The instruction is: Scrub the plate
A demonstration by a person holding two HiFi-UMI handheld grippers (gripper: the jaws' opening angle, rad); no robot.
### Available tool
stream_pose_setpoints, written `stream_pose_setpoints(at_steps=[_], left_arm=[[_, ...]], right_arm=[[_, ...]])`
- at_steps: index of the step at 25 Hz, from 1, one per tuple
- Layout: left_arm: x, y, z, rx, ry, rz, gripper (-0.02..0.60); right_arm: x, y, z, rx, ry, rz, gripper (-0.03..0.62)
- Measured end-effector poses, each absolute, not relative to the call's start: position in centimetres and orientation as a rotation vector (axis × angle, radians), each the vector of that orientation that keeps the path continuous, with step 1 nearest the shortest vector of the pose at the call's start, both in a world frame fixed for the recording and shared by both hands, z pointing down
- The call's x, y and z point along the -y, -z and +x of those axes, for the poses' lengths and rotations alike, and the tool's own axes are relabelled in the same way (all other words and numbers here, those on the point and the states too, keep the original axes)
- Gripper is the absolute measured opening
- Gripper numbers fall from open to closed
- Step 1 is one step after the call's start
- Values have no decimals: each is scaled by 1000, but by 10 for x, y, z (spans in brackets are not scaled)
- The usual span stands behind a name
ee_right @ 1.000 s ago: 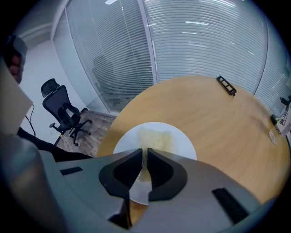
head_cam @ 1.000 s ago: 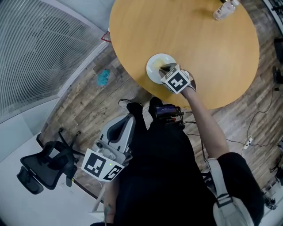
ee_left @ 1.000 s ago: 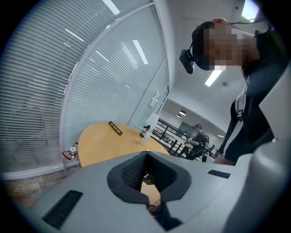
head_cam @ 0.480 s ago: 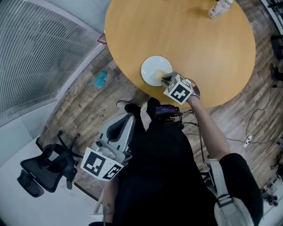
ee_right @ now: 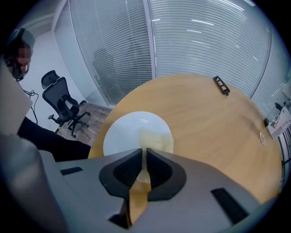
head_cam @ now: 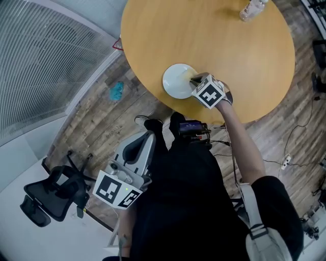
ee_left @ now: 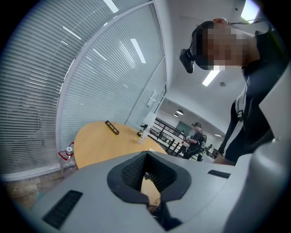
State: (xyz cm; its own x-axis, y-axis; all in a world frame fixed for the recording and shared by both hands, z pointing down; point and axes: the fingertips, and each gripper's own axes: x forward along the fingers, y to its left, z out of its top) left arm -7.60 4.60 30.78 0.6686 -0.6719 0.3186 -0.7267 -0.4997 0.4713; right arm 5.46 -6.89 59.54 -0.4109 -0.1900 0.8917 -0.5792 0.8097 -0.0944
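Note:
A white plate lies on the round wooden table near its front edge. My right gripper reaches over the plate's right side, shut on a pale yellow sponge that presses on the plate. In the right gripper view the jaws stand close together with the sponge between them. My left gripper hangs low beside the person's leg, away from the table. Its jaws are slightly apart with nothing between them.
A plastic bottle stands at the table's far side, and a small black bar lies on the wood. An office chair and a teal scrap sit on the floor at left. A bottle stands by the blinds.
The right gripper slid with the sponge from the plate's middle to its near right rim, then forward along the right side. The left gripper stayed put.

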Motion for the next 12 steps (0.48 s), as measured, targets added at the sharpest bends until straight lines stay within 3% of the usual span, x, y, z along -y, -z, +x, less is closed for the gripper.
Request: stream_pose_setpoints(at_steps=[12], left_arm=[[-57,-309,-95,1170,-99,2241,11]], right_arm=[[102,-589,16,1977,-396,519,26]])
